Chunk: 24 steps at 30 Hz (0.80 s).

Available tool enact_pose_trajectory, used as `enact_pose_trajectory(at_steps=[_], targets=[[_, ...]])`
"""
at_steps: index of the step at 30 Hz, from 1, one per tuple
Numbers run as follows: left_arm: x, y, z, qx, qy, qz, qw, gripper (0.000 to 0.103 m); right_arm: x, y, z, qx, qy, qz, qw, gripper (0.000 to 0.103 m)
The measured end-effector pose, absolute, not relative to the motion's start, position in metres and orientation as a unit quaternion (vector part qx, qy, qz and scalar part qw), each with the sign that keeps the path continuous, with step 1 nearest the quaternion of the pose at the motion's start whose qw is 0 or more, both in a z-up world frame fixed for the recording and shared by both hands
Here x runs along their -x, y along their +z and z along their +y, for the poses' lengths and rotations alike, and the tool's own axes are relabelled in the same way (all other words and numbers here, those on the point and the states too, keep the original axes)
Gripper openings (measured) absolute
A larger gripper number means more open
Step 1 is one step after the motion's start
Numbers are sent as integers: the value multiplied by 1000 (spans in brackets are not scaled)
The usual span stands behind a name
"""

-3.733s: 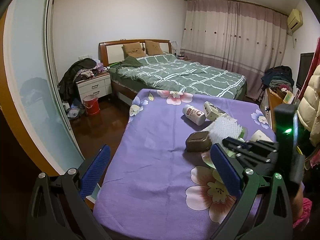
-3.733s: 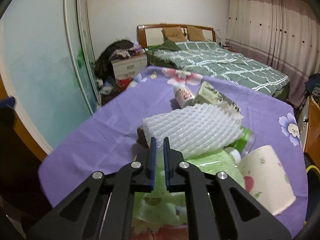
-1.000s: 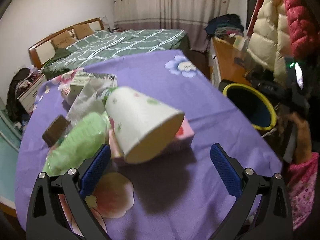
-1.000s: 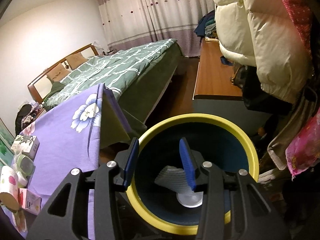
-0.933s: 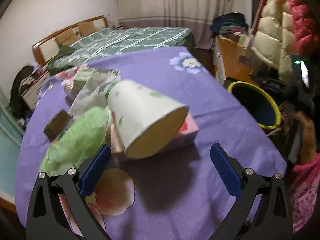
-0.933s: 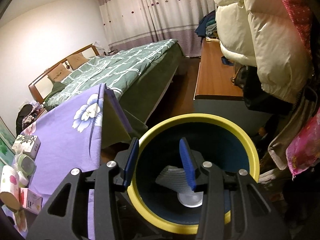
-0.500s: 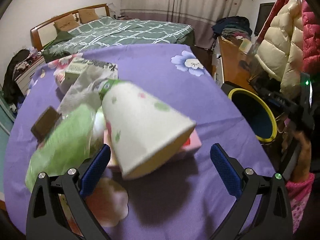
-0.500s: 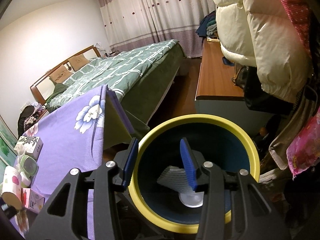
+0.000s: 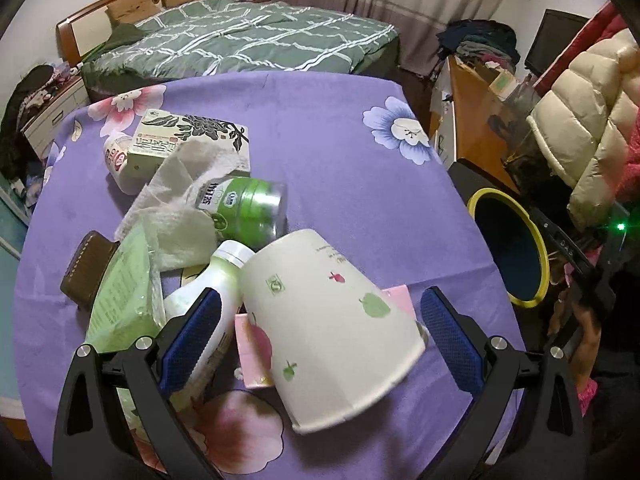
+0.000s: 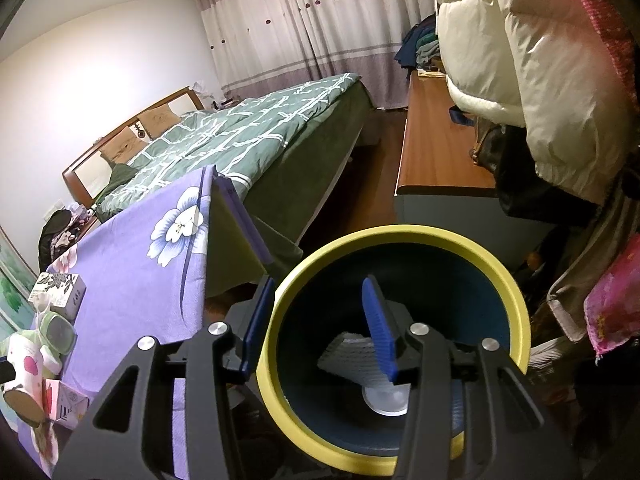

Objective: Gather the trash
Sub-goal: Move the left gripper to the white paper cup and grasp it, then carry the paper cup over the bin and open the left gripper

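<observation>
The left gripper [image 9: 316,344] hangs with its blue pads spread wide, one on each side of a white paper cup [image 9: 328,324] that lies tipped on its side at the near edge of the table; no pad clearly touches the cup. The cup rests over a pink carton [image 9: 256,352], with a white bottle [image 9: 208,312] just to its left and a green plastic packet [image 9: 120,296] beyond that. Farther back lie crumpled tissue [image 9: 176,200], a green-lidded jar [image 9: 248,208] on its side, a printed box [image 9: 188,140], a small white bottle [image 9: 116,160] and a brown item [image 9: 84,268] at the left. All this sits on a purple flowered tablecloth [image 9: 328,128]. The right gripper [image 10: 316,320] is spread and holds nothing; its left pad is outside the yellow rim of a dark bin [image 10: 396,248] and its right pad inside the opening. White foam netting [image 10: 352,356] lies at the bin's bottom. The bin stands on the floor to the right of the table. Behind are a bed with a green checked quilt [image 9: 248,36], mauve curtains [image 10: 312,24], a wooden counter [image 10: 432,148] and a cream puffer jacket [image 10: 540,60] hanging at the right.
</observation>
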<state>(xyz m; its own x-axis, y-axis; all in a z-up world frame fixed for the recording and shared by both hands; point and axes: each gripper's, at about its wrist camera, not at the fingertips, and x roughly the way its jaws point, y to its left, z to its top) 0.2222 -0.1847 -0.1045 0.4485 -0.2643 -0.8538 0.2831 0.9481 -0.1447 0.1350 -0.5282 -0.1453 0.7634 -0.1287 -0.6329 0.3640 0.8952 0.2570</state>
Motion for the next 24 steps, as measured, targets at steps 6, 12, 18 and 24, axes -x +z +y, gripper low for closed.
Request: enact_pose_trajectory(at_steps=[6,12,18,24], targets=[[-232,-120,-197,-27,-157,523,837,98,-135,-145,-529,-185,-132,317,921,45],[-238,-134,-205,-37,-164,541,824,79,-135,-147,-531,-188,-130,320,920,45],[-233,-136,-213,-60,-175,531,827,69,-133,-149,-532,-191,-128,321,919,45],[-223,-124,-218,-68,-194,510,836,68,-131,-149,-532,-192,-130,320,919,45]])
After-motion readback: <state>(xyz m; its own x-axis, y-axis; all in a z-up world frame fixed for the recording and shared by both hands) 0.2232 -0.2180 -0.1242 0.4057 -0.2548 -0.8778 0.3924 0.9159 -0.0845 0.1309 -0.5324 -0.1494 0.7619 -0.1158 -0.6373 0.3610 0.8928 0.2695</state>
